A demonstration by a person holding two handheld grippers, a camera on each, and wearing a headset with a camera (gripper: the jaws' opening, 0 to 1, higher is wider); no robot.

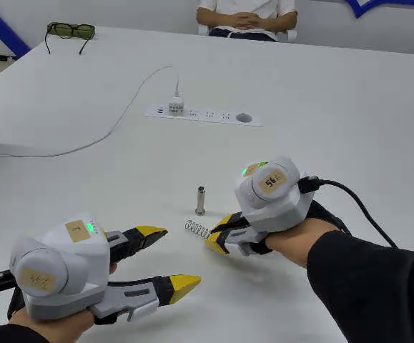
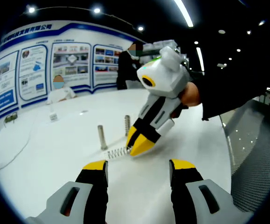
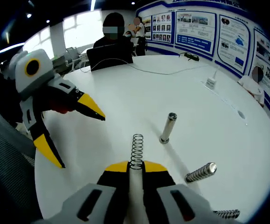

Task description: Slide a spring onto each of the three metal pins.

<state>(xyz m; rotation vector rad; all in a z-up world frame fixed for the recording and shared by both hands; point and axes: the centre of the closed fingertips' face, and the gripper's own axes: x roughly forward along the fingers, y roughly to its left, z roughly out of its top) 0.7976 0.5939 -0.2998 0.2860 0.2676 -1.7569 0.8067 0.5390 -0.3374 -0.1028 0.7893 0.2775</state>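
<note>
Nearest in the head view, the left gripper [image 1: 174, 256] has its jaws apart and empty. The right gripper [image 1: 214, 240] pinches a spring [image 1: 196, 229] beside a bare pin [image 1: 201, 200]. In the left gripper view, that spring is not yet on it. In the right gripper view, a second pin [image 3: 201, 171] already wears a coil, so probably one is done; the third is unclear.

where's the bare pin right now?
Head view: the bare pin stands upright mid-table, just beyond the spring gripped by the right gripper, between it and the power strip.
</note>
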